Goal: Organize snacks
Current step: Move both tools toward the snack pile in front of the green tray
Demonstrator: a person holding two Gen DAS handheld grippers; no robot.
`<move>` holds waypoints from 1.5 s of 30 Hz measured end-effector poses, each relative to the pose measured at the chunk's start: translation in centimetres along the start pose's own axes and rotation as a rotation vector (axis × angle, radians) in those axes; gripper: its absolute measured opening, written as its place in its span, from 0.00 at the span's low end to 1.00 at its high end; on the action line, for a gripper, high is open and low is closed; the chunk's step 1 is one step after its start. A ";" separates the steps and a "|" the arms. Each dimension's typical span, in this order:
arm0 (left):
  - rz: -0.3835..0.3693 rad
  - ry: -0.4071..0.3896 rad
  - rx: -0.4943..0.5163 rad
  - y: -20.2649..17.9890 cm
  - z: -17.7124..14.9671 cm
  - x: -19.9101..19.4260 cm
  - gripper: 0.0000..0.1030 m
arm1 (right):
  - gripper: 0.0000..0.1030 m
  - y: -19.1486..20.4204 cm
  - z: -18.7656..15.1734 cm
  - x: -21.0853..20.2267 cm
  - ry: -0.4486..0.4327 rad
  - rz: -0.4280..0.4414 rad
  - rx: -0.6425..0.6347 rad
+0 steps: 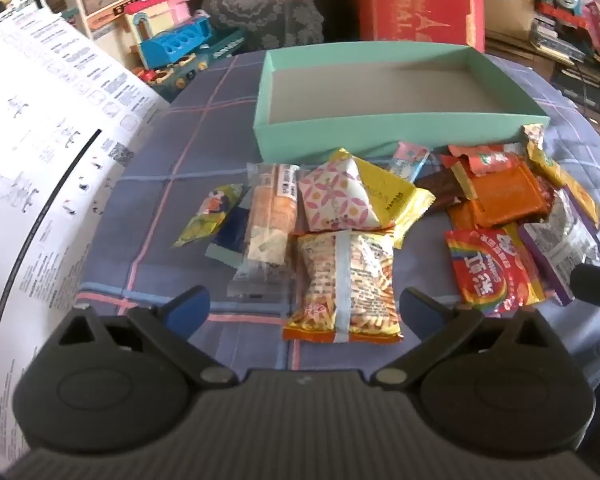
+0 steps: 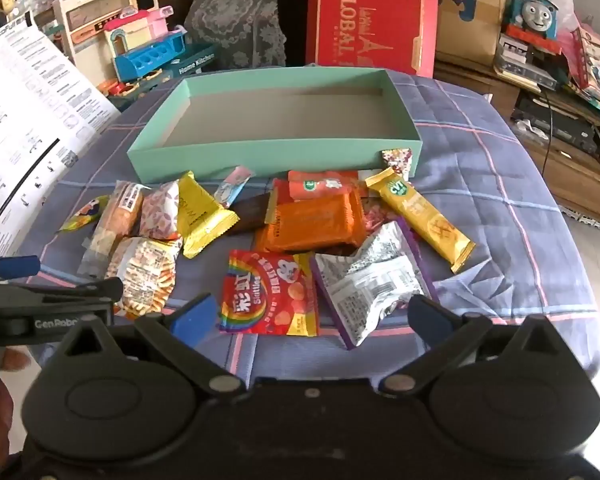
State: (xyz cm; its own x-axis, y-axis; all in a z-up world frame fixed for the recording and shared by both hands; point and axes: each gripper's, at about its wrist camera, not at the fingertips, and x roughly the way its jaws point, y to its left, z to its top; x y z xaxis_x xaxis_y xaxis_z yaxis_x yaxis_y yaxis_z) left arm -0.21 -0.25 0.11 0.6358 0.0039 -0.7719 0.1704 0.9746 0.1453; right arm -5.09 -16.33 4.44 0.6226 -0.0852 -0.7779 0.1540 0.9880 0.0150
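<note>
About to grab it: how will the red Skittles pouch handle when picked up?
The Skittles pouch lies flat and looks thin, so it will probably flop from a pinched edge. Its glossy film may slip. It overlaps the crumpled silver-and-purple bag, which could get dragged along.

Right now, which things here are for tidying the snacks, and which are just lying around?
For the job:
- green box, nothing in it yet
- snack packets in front of it, like the Skittles bag, orange pack, yellow bar

Just lying about:
- red box
- toy kitchen
- toy train
- printed sheet
</note>
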 end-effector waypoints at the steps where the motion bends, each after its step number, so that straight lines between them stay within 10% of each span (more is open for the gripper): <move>1: 0.008 -0.009 0.000 -0.1 0.0 -0.2 1.00 | 1.00 -0.1 0.0 0.0 0.000 0.000 0.005; 45: -0.165 0.101 -0.071 1.0 -0.2 3.3 0.97 | 1.00 -1.0 -0.5 1.7 0.053 0.085 0.054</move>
State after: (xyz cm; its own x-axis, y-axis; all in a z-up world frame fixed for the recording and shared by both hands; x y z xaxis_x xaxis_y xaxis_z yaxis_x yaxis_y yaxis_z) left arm 1.97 0.78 -2.41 0.5244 -0.1378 -0.8402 0.2098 0.9773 -0.0293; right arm -4.54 -17.40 2.75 0.5938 0.0069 -0.8046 0.1441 0.9829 0.1148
